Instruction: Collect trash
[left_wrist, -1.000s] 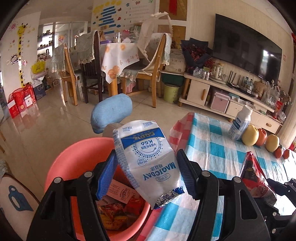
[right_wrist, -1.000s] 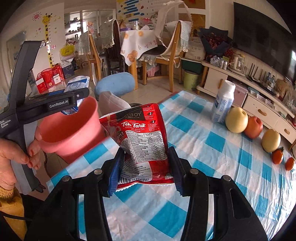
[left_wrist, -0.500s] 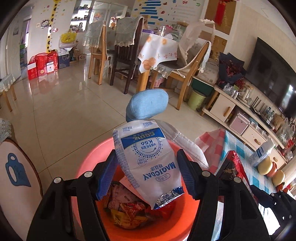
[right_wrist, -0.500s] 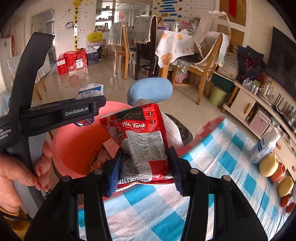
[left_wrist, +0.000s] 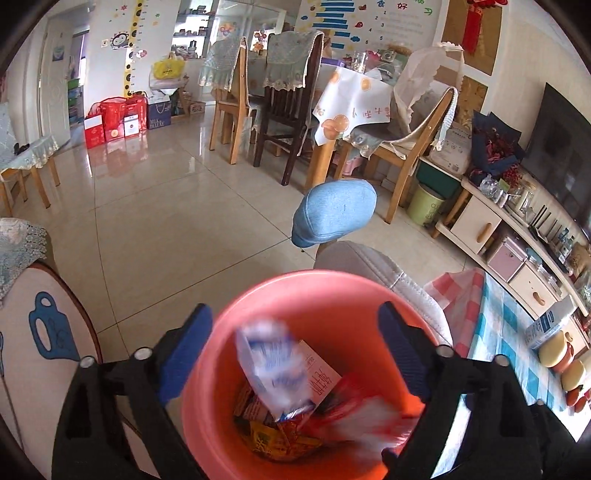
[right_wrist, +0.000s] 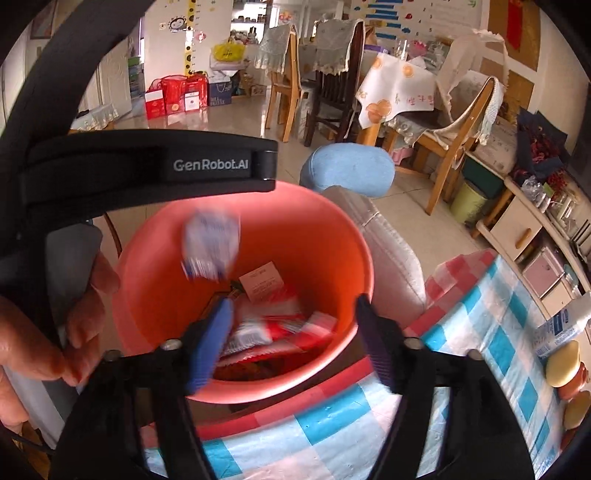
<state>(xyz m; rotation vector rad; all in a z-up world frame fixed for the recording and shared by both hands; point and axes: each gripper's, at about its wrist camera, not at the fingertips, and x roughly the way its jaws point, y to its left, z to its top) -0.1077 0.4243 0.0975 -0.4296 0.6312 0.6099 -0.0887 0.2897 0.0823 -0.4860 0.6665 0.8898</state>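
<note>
From the left wrist, the left gripper (left_wrist: 295, 343) hangs over the mouth of the orange bin (left_wrist: 258, 295), its jaws spread wide after just opening, with nothing pinched between them. The white-and-blue packet (left_wrist: 271, 369) is loose inside the bin, blurred, its long axis running roughly upright and tilted, lower end toward the trash at the bottom. A red packet (left_wrist: 354, 417) lies blurred beside it, lower right. Beyond the bin's far rim stands a blue cushion (left_wrist: 334, 212), then open tiled floor (left_wrist: 147, 221).

From the right wrist, the right gripper (right_wrist: 291, 339) sits at the bin's (right_wrist: 332, 236) near rim, jaws likewise just opened and standing apart, empty. The red packet (right_wrist: 273, 328) lies low in the bin between them, long axis roughly crosswise. The white-and-blue packet (right_wrist: 210, 247) is near the far-left wall. The checked table (right_wrist: 332, 424) edge lies just beside the bin; a hand (right_wrist: 40, 347) grips the left gripper's handle.
</note>
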